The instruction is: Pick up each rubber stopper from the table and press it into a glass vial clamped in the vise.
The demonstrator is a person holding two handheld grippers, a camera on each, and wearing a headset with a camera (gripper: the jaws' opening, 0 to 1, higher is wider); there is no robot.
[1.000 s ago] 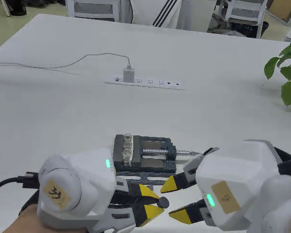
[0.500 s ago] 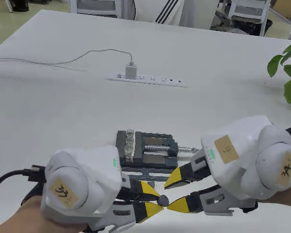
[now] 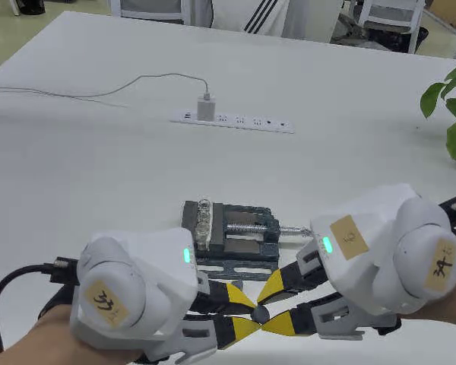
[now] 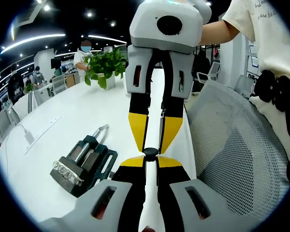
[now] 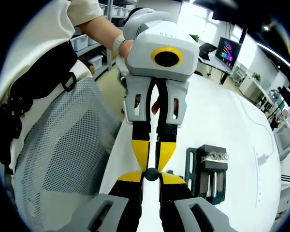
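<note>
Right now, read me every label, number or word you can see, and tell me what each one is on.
"33", handwritten, roughly legible: rear sticker on the left gripper.
"34", handwritten: round-end sticker on the right gripper.
Top sticker on the right gripper: a scribble, unreadable.
Shirt print: too small to read.

The head view looks down from above the worktop's point(image 3: 99, 152) near edge. The two gripper views face each other closely, both catching the vise point(image 3: 243, 236).
</note>
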